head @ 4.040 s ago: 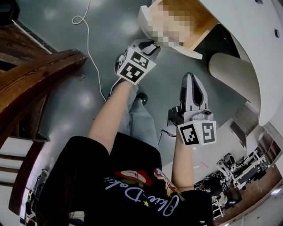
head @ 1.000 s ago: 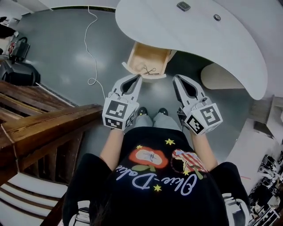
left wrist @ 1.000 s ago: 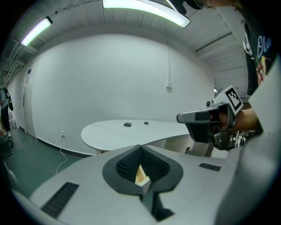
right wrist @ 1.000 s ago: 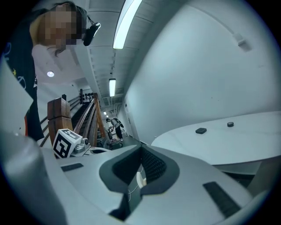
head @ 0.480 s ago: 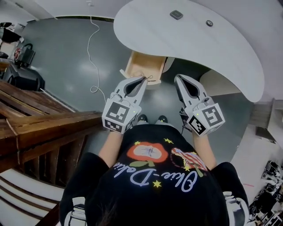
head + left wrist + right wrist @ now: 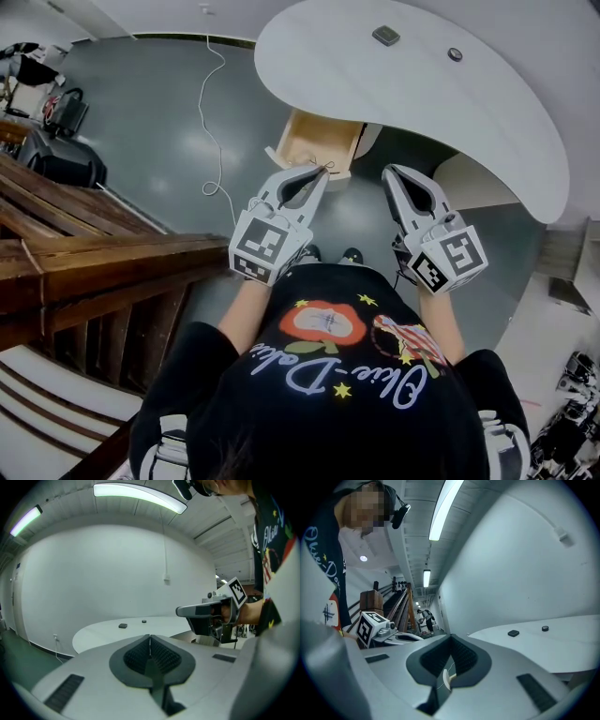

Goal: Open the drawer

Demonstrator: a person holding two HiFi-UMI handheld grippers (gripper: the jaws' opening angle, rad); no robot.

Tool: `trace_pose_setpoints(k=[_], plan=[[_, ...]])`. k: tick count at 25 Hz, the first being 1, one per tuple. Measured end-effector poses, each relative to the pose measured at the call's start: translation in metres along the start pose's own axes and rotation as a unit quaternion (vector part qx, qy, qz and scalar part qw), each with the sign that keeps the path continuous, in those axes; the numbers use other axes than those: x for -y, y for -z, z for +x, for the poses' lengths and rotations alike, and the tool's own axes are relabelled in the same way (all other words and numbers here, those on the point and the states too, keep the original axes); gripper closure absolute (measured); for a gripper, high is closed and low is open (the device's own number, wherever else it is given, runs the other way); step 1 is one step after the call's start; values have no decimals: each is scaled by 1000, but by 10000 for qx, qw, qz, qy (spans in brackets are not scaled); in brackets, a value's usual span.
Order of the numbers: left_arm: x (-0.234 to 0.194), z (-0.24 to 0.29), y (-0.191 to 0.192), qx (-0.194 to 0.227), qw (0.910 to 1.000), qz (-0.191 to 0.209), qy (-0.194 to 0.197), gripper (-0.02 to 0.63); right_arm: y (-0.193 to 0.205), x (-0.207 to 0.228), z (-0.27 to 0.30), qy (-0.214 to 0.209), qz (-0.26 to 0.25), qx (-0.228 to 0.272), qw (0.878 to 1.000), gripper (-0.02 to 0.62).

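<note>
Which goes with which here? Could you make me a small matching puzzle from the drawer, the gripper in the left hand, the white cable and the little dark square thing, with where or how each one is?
Things:
1. drawer
2. left gripper
3. white cable
4. dark square piece

Places or states:
A. lying on the grey floor
B. jaws together, nothing between them
C. resting on the white tabletop
D. standing open, out from under the tabletop's edge

Pairs: 1-D, 2-B, 3-A, 4-C
</note>
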State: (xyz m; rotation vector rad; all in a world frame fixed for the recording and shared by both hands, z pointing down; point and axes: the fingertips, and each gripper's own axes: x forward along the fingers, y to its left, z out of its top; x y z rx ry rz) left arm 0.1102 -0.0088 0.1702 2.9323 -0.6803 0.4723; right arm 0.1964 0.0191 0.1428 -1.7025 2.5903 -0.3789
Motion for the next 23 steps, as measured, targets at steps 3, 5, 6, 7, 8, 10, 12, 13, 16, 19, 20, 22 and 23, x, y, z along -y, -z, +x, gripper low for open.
trace_pose_setpoints(k=[3, 5, 6, 7, 8, 10, 12, 13, 16, 19, 20, 22, 23], plan=[[1, -1, 2, 13, 10000, -93, -14, 600, 1, -1, -1, -33, 30, -9, 10000, 595], [1, -2, 2, 13, 9999, -108, -30, 600, 2, -1, -1, -40, 50, -15, 10000, 595], [1, -3, 2, 12, 9999, -108, -39, 600, 2, -1, -2, -42, 51, -19, 10000, 595], [1, -4, 2, 11, 9999, -109, -48, 601, 2, -2, -2, -40, 50, -23, 10000, 595], [0, -5, 2, 7, 9999, -110, -58, 601, 2, -2, -2, -37, 49, -26, 10000, 595], [-1, -7, 4, -6, 9999, -112, -85, 600, 2, -2, -1, -35, 52, -28, 10000, 595], [-4, -8, 5, -15, 9999, -120, -113, 600, 3, -2, 0, -40, 52, -30, 10000, 595], [-5, -9, 6, -20, 9998, -126, -126, 600, 3, -2, 0, -40, 51, -29, 10000, 595], [-8, -10, 7, -33, 9998, -135, -153, 600, 3, -2, 1, -32, 44, -38, 10000, 595], [-9, -12, 7, -19, 9998, -141, -170, 600, 2, -3, 2, -31, 34, -53, 10000, 595], [-10, -13, 7, -13, 9997, -148, -173, 601, 2, -4, 3, -30, 30, -54, 10000, 595], [-12, -14, 7, -7, 9997, -155, -179, 601, 1, -5, 4, -25, 15, -55, 10000, 595], [-13, -15, 7, -5, 9997, -157, -181, 601, 0, -5, 5, -22, 7, -54, 10000, 595]])
